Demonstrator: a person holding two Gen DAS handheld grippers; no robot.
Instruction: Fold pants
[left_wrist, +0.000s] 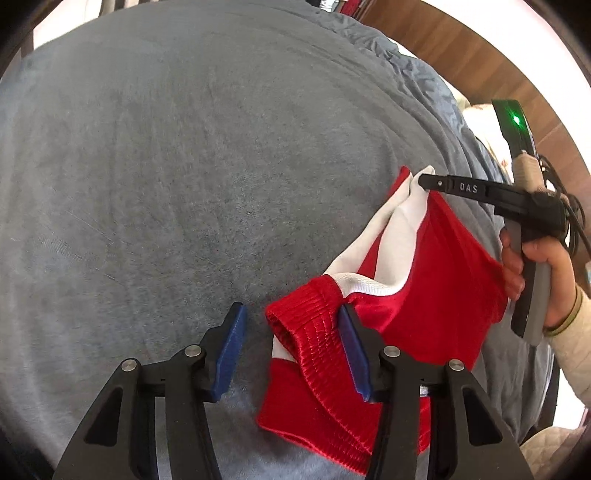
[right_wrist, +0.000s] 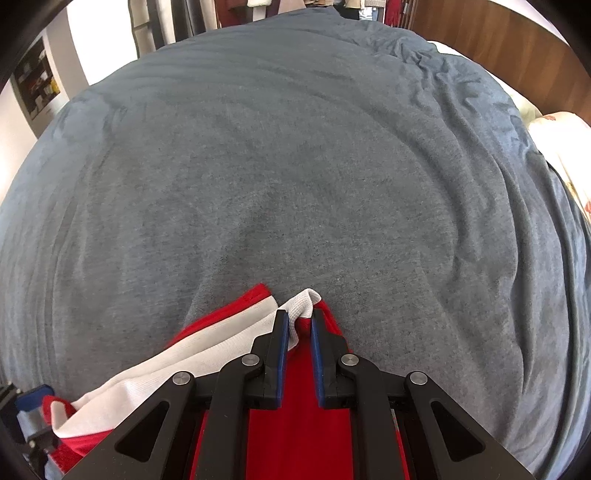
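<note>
Left gripper (left_wrist: 293, 341) jaws spread wide, red pants (left_wrist: 424, 280) waistband lying between them. Right gripper (right_wrist: 300, 325) jaws nearly closed, pinching the pants' white-trimmed corner. Bare grey bed cover (right_wrist: 295, 166) stretches ahead of both.

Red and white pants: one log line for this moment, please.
red and white pants on grey blanket | right tool grips corner | left tool open

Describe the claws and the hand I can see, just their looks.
Both claws, left claw and right claw, have black linkage arms with silver pivot pins and blue ribbed pads. From the left wrist view the right claw's finger reads "DAS", with a green light, grey handle and black cables. The bare right hand wears a pale, olive-cuffed sleeve.
</note>
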